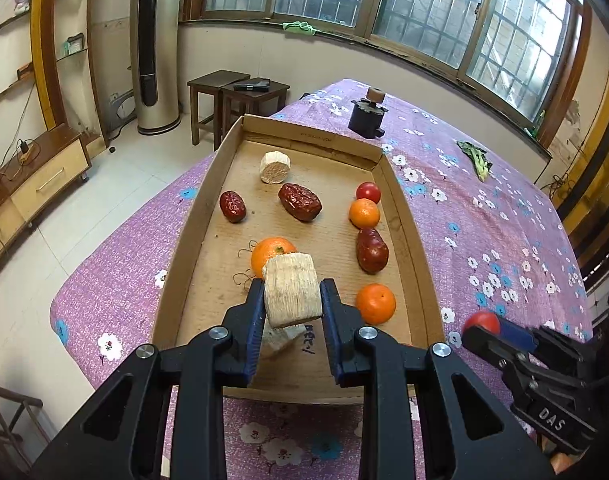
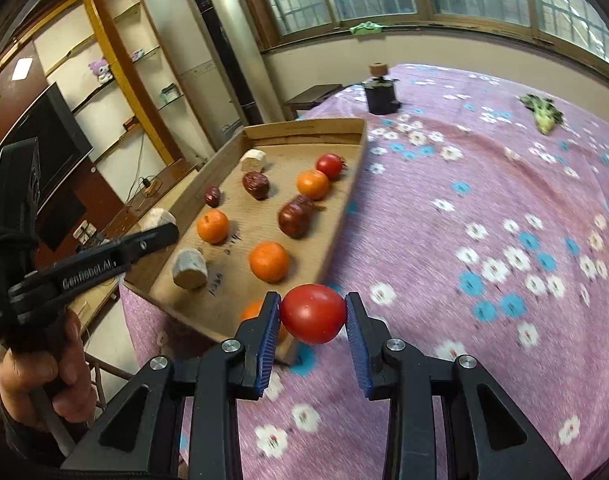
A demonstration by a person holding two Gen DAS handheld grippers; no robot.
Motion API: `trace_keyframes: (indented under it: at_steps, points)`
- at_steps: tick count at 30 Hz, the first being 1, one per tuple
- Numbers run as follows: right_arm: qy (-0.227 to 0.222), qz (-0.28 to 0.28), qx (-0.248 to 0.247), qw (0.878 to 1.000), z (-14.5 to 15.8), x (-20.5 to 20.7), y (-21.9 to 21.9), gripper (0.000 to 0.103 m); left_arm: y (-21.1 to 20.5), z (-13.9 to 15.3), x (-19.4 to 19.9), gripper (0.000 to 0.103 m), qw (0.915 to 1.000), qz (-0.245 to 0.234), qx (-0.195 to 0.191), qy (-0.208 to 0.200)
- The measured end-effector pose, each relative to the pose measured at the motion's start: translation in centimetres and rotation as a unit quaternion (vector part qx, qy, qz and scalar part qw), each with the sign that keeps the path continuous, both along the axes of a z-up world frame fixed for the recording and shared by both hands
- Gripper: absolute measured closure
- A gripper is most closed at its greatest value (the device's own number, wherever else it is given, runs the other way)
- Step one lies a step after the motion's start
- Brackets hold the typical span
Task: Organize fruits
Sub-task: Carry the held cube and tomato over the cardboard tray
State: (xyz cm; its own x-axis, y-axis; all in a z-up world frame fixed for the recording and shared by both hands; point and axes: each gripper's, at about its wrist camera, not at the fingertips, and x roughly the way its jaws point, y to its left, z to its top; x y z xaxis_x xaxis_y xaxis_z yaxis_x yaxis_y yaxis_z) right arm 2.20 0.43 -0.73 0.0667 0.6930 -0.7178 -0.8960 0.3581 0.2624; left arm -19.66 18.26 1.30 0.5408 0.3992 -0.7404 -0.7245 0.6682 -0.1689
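A shallow cardboard tray [image 1: 408,236] lies on the purple flowered table and holds oranges, red dates, a tomato and pale corn cob pieces. My left gripper [image 1: 291,298] is shut on a corn cob piece [image 1: 291,289] and holds it above the tray's near end, over another cob piece [image 1: 278,340]. An orange [image 1: 269,254] lies just behind it. My right gripper [image 2: 313,314] is shut on a red tomato [image 2: 313,313] and holds it above the table just off the tray's near right corner [image 2: 292,350]. It shows in the left wrist view [image 1: 482,324] too.
A dark small device [image 1: 367,115] with a wooden knob stands on the table beyond the tray. A green leafy vegetable [image 1: 478,160] lies at the far right. Wooden stools [image 1: 240,98] and a standing air conditioner [image 1: 150,48] are past the table's far edge.
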Motion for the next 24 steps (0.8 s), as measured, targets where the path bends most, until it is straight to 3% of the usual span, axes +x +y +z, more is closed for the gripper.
trace_keyframes:
  at_steps: [13, 24]
  points:
    - [0.0, 0.044, -0.002, 0.999, 0.2, -1.1, 5.7, 0.07, 2.1, -1.2, -2.5, 0.079, 0.9996, 0.021, -0.01, 0.016]
    - [-0.006, 0.086, -0.021, 0.996, -1.0, -3.2, 9.0, 0.07, 3.2, -1.7, -2.0, 0.079, 0.9996, 0.01, -0.019, 0.019]
